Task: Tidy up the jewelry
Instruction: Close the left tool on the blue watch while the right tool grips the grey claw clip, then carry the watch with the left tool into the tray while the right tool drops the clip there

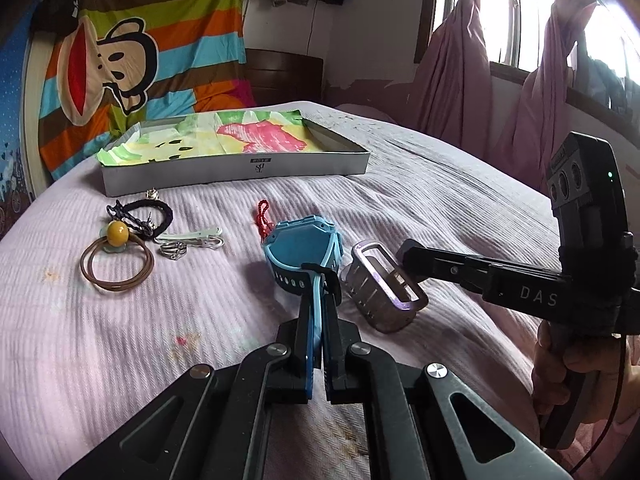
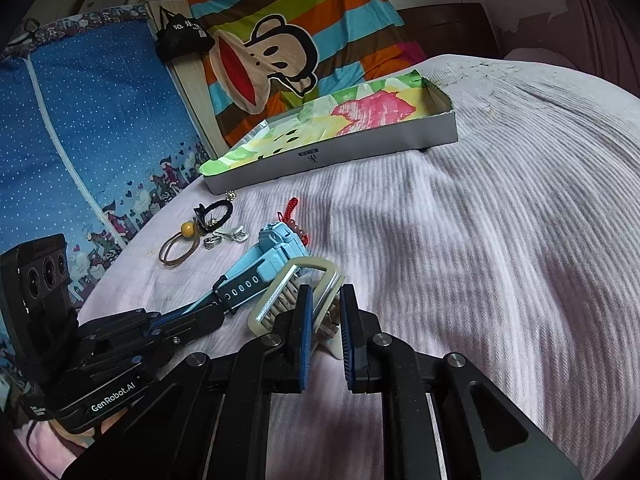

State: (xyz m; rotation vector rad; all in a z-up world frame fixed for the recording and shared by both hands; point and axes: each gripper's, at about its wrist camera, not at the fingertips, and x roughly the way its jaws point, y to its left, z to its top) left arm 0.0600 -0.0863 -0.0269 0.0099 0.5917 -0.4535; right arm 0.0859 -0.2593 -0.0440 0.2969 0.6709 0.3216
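1. Left gripper [image 1: 318, 300] clamped on blue watch [image 1: 298, 246] strap, mid-bed [image 1: 440, 184].
2. Right gripper [image 2: 326, 308] clamped on silver watch [image 1: 378, 288], just beside blue one.
3. Lined box [image 1: 236, 168] near bed's far edge.

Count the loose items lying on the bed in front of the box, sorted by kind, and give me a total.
Watches: 2, the blue watch and the metal-band watch
Hair ties: 2, the brown hair tie with a yellow bead, and the black hair tie
White clip: 1
Silver ring: 1
Red cord: 1
Total: 7
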